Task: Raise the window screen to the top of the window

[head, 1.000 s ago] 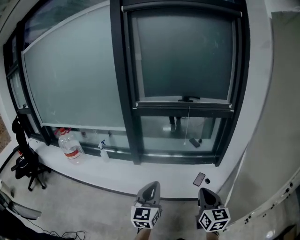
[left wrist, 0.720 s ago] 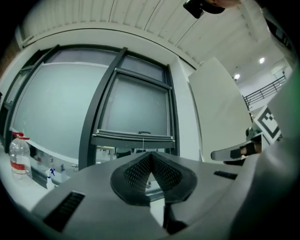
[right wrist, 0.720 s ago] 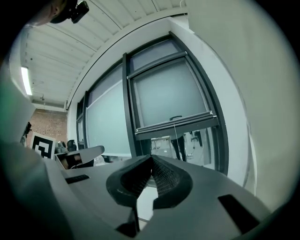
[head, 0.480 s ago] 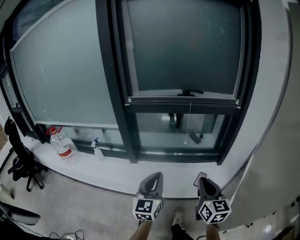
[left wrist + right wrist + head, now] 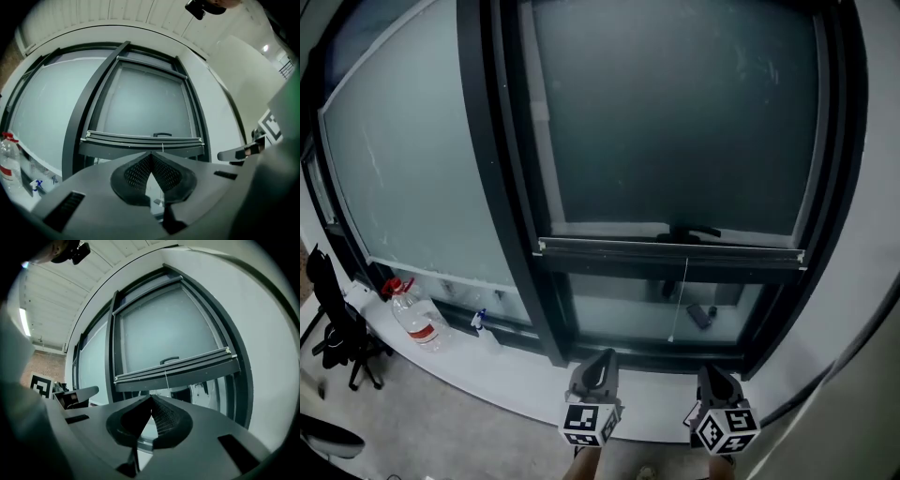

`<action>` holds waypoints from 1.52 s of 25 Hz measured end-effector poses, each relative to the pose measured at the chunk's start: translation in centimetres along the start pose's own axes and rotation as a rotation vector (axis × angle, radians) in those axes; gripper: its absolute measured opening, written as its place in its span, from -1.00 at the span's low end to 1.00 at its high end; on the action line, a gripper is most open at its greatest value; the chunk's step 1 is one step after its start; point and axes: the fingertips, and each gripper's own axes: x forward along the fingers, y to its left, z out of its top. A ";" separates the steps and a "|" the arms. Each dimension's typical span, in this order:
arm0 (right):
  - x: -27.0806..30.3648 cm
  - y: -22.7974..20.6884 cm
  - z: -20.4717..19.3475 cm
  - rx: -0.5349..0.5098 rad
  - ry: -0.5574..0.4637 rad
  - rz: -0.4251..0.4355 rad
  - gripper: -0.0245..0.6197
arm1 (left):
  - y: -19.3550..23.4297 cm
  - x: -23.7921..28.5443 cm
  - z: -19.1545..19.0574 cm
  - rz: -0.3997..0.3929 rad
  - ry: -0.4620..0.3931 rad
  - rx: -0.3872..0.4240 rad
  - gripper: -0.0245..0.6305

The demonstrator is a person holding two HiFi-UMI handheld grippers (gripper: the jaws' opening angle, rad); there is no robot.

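The window screen (image 5: 675, 112) is a grey mesh panel in a dark frame. Its bottom bar (image 5: 670, 251) hangs partway down the window, with a small black handle (image 5: 694, 231) on it and a thin pull cord (image 5: 679, 300) below. The same bar shows in the left gripper view (image 5: 143, 139) and the right gripper view (image 5: 173, 369). My left gripper (image 5: 598, 370) and right gripper (image 5: 715, 380) are side by side, low in the head view, in front of the sill and short of the bar. Both are shut with nothing between the jaws.
A white sill (image 5: 516, 380) runs under the window. On it at the left stand a water bottle with a red cap (image 5: 412, 319) and a small spray bottle (image 5: 483, 328). A black stand (image 5: 333, 319) is at far left. A white wall (image 5: 877, 281) flanks the right.
Both grippers and the head have moved closer to the window, which now fills more of the view. The phone on the sill has dropped out of sight. The jaws stayed shut.
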 end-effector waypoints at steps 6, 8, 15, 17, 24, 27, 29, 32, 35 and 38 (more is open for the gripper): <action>5.1 -4.1 0.3 -0.061 0.040 0.003 -0.91 | 2.5 5.8 0.1 0.035 -0.004 0.083 -0.92; 6.6 -4.8 1.0 -0.077 0.036 -0.003 -0.91 | 3.6 7.3 -0.2 0.050 0.009 0.099 -0.92; 12.5 -6.7 4.3 -0.551 0.095 -0.072 -0.90 | 3.6 14.2 0.2 -0.134 0.067 0.511 -0.91; 14.5 -7.3 5.9 -0.782 0.134 -0.068 -0.75 | 3.4 16.5 0.5 -0.213 0.098 0.731 -0.89; 21.2 -9.2 9.2 -1.351 0.279 -0.028 -0.69 | 4.8 23.6 1.1 -0.347 0.301 1.193 -0.61; 22.9 -9.4 8.7 -1.480 0.368 0.032 -0.69 | 5.5 24.7 0.4 -0.367 0.398 1.287 -0.61; 23.6 -9.5 8.2 -1.534 0.411 0.065 -0.69 | 5.9 25.1 0.5 -0.362 0.417 1.320 -0.61; 24.2 -9.9 7.7 -1.553 0.467 0.087 -0.69 | 6.8 25.7 0.7 -0.346 0.436 1.314 -0.62; 24.5 -10.4 7.9 -1.561 0.475 0.066 -0.75 | 7.7 25.9 0.4 -0.329 0.471 1.312 -0.62; 24.6 -10.9 7.7 -1.582 0.505 0.062 -0.78 | 8.3 26.0 -0.1 -0.329 0.508 1.283 -0.62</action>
